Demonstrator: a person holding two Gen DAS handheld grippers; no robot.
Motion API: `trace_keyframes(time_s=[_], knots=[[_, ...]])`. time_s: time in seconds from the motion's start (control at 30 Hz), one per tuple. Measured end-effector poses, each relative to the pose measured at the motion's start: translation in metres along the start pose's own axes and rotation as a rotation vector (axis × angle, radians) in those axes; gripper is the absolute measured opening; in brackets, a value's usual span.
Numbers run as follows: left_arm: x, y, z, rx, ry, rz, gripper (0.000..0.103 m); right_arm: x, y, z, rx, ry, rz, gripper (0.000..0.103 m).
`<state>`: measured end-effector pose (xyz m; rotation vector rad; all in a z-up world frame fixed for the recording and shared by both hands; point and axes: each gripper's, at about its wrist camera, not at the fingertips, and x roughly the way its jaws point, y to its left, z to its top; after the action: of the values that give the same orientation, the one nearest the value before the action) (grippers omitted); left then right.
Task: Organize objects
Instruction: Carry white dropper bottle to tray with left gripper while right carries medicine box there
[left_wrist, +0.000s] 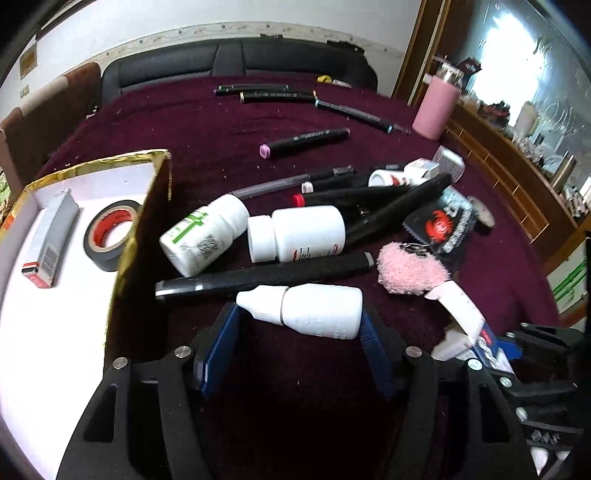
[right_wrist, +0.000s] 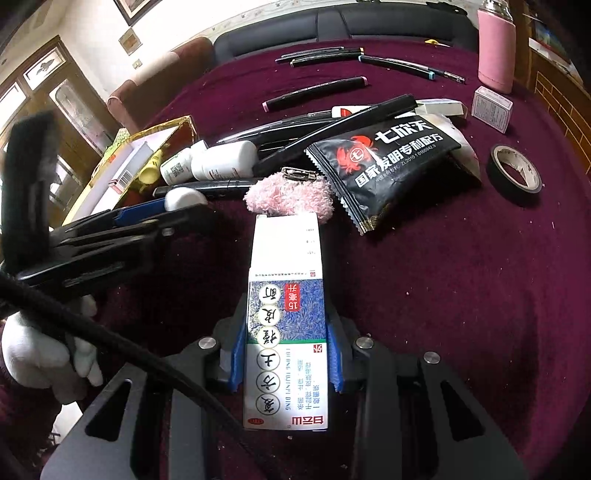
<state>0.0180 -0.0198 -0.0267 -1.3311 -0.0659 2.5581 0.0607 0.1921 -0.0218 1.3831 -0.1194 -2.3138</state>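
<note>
Now sorting | right claw (right_wrist: 286, 354) clamped on medicine box (right_wrist: 286, 332), ready for carrying | left claw (left_wrist: 295, 332) half-open, straddling dropper bottle (left_wrist: 314, 312) lower centre, pads apparently not yet pressing.

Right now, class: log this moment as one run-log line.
left tool: around dropper bottle, grip unclear | right tool: shut on box | tray: holds tape
</note>
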Motion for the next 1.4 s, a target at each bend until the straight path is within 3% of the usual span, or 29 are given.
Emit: trace_keyframes(time_s=[0.37, 0.5, 0.7, 0.87, 1.13, 1.4], knots=[[-0.072, 0.02, -0.016, -0.028, -0.078, -0.037, 0.058, -0.018, 0.016, 0.001, 0.012, -0.027, 0.042, 0.032], [-0.097, 0.047, -0.021, -0.053, -0.107, -0.005, 0.058, -0.028, 0.033, 0.01, -0.006, -0.04, 0.07, 0.032], [-0.123, 0.101, -0.02, -0.084, -0.151, 0.111, 0.059, -0.029, 0.077, 0.035, -0.059, -0.045, 0.137, 0.032], [-0.12, 0.145, -0.013, -0.094, -0.136, 0.214, 0.059, -0.017, 0.125, 0.064, -0.109, -0.037, 0.205, 0.032], [-0.082, 0.2, 0.01, -0.103, -0.069, 0.275, 0.059, 0.047, 0.182, 0.111, -0.061, 0.052, 0.29, 0.033], [-0.046, 0.228, 0.037, -0.095, -0.023, 0.303, 0.059, 0.124, 0.203, 0.155, 0.07, 0.115, 0.251, 0.033]])
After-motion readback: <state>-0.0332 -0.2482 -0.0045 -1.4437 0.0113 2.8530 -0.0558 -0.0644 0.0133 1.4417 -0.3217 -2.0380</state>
